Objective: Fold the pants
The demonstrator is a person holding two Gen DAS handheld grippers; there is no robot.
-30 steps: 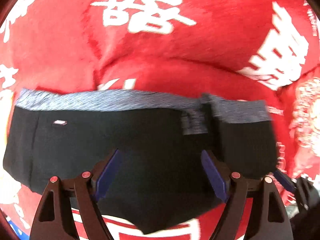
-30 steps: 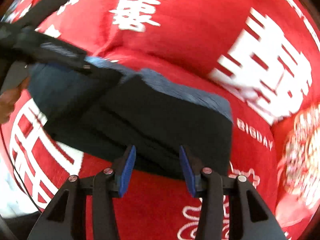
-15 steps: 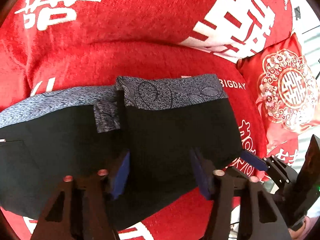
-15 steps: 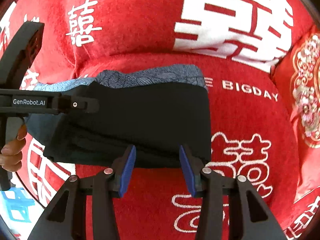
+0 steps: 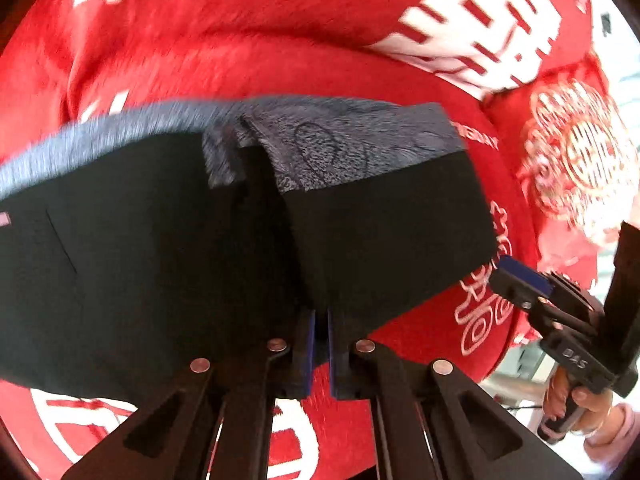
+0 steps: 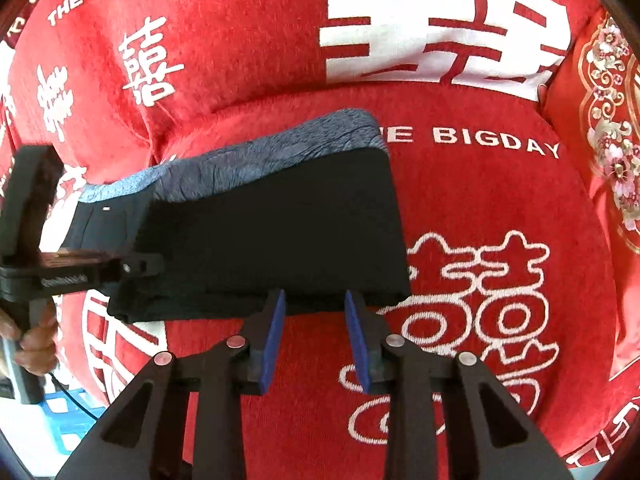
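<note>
Left gripper (image 5: 318,328): jaws pinched nearly together on the near hem of the black pants (image 5: 168,248). Right gripper (image 6: 314,316): jaws spread wide, holding nothing, tips just at the pants' near edge. The pants lie folded on the plush red sofa cover (image 6: 500,208), long axis running left to right, grey patterned waistband (image 6: 280,152) on the far side.
</note>
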